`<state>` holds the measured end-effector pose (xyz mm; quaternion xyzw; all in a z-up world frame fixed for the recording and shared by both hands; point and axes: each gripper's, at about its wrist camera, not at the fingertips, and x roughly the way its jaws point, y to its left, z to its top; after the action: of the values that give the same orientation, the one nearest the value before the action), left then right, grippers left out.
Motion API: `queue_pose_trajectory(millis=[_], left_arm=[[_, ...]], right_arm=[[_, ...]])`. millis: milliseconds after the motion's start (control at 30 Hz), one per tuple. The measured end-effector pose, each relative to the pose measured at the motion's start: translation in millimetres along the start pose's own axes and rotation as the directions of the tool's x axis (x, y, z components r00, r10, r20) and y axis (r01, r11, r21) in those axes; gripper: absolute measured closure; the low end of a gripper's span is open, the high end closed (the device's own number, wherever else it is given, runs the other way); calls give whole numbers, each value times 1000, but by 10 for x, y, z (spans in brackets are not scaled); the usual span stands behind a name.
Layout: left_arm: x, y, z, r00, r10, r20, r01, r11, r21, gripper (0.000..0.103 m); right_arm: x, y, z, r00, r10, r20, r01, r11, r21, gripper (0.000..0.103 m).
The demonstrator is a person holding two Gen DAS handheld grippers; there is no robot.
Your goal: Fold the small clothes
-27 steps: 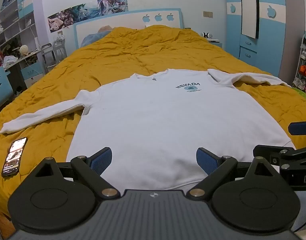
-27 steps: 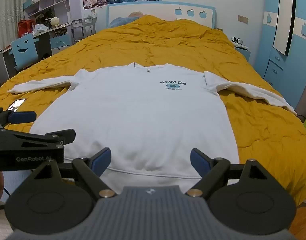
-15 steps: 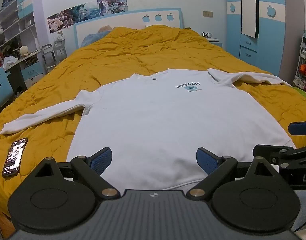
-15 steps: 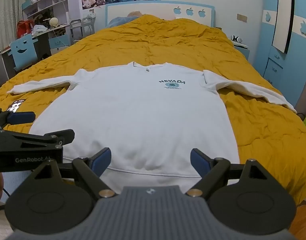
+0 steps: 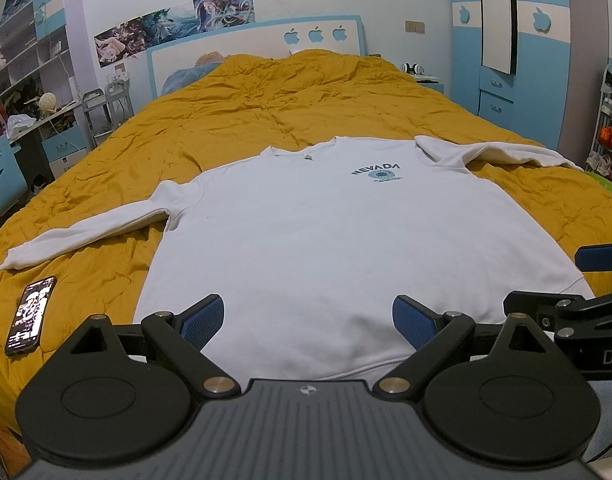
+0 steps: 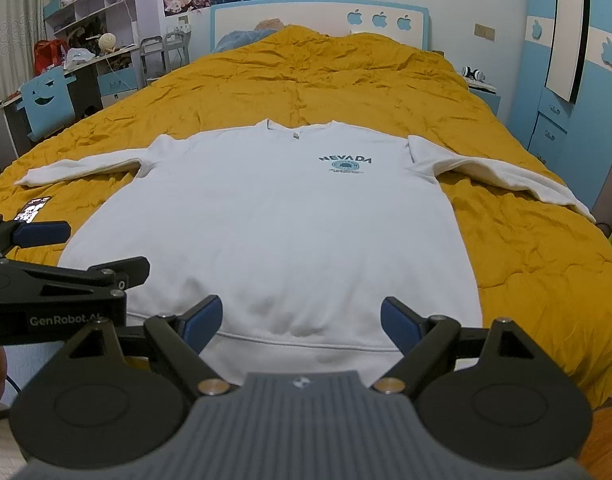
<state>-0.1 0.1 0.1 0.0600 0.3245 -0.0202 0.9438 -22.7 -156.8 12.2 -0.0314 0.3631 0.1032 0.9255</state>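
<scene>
Both grippers spread wide, nothing held. Left gripper (image 5: 308,318) and right gripper (image 6: 300,318) hover side by side over the near hem (image 6: 306,338) of the sweatshirt (image 6: 282,220), blue ribbed pads (image 5: 202,316) clear of the fabric, no contact that I can see.

Sweatshirt location: flat, face up on the yellow quilt (image 6: 326,80), collar (image 6: 298,126) away from us, both sleeves out sideways. No fold made yet, judging by the layout.

Risks, near to far:
- Hem is a thick ribbed band, double layer. A shallow pinch prob grabs the top layer only, so the back stays put and the fold bags.
- Quilt under it is soft, puffy, wrinkly. Pads pushed too deep could catch quilt w/ the shirt and drag both.
- Grippers sit close together, left one's finger already in the right view. Crossing paths = collision risk.
- Phone (image 5: 31,314) lies on the quilt just beside the shirt's left edge, below the left cuff. A sleeve sweep inward could snag it or flick it off the bed.
- Right sleeve (image 6: 498,176) has a raised crease and lies angled down toward the bed edge; cuff may slip off the side if tugged.

Materials: shirt looks like matte white fleece-type knit, heavy-ish, holds a crease poorly imo. Small dark NEVADA print (image 6: 345,162) on the chest. Headboard (image 6: 322,12) hard, glossy white/blue, apple cutouts.
</scene>
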Motion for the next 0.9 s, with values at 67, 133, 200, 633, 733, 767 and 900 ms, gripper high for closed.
queue_pose_trajectory(millis=[67,133,200,633,733,767,900], left_arm=[[0,0,0,1000,1,0,-1,1000,0,0],[1,-1,0,1000,1,-1,-1,1000,0,0],[0,-1,0,1000,2,0,-2,1000,1,0],[-31,45,-7,1000,11,-2,-11,1000,-3,0],[-38,53,27,1000,12,-3,-12,1000,-4,0],[-36,51,27,1000,12,-2,-12,1000,-3,0],[-42,56,2,1000,10,-1,-10,1000,0,0]], right_arm=[[1,-1,1,1000,0,0,0,1000,0,21],[1,-1,2,1000,0,-1,0,1000,1,21],[1,-1,1,1000,0,-1,0,1000,1,21],[3,-3,3,1000,1,-2,-1,1000,2,21],[3,-3,3,1000,1,-3,-1,1000,1,21],[4,-3,2,1000,1,-3,-1,1000,2,21],[14,2,-4,1000,0,-4,0,1000,2,21]])
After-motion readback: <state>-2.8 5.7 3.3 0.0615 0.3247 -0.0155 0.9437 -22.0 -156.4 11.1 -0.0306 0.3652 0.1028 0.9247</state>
